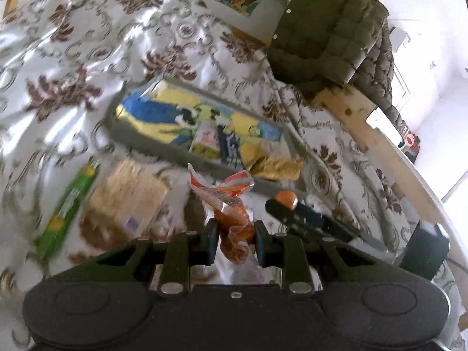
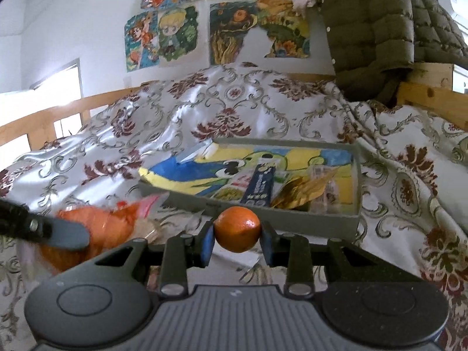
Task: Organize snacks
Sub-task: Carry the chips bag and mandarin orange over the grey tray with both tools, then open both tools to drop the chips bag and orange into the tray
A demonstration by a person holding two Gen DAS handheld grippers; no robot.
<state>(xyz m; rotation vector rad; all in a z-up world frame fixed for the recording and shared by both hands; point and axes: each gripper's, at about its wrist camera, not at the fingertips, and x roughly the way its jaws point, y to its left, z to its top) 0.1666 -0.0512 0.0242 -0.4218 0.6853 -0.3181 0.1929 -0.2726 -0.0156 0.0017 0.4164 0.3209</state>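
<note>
My left gripper (image 1: 236, 238) is shut on an orange snack packet (image 1: 234, 219), held above the floral bedspread just in front of the grey tray (image 1: 140, 143). My right gripper (image 2: 237, 241) is shut on a small orange (image 2: 237, 229), close to the near wall of the tray (image 2: 321, 222). The tray has a cartoon picture on its floor and holds several snack packets, among them a dark blue packet (image 2: 260, 190) and a gold packet (image 2: 301, 191). The right gripper with the orange (image 1: 286, 199) shows in the left view. The left gripper's finger and its packet (image 2: 99, 228) show in the right view.
A green snack stick (image 1: 70, 201) and a clear pack of crackers (image 1: 128, 196) lie on the bedspread (image 1: 73, 73) left of the left gripper. A green quilted jacket (image 1: 330, 29) hangs over the wooden bed frame (image 1: 365, 134) at the right. Posters (image 2: 216, 29) cover the wall behind.
</note>
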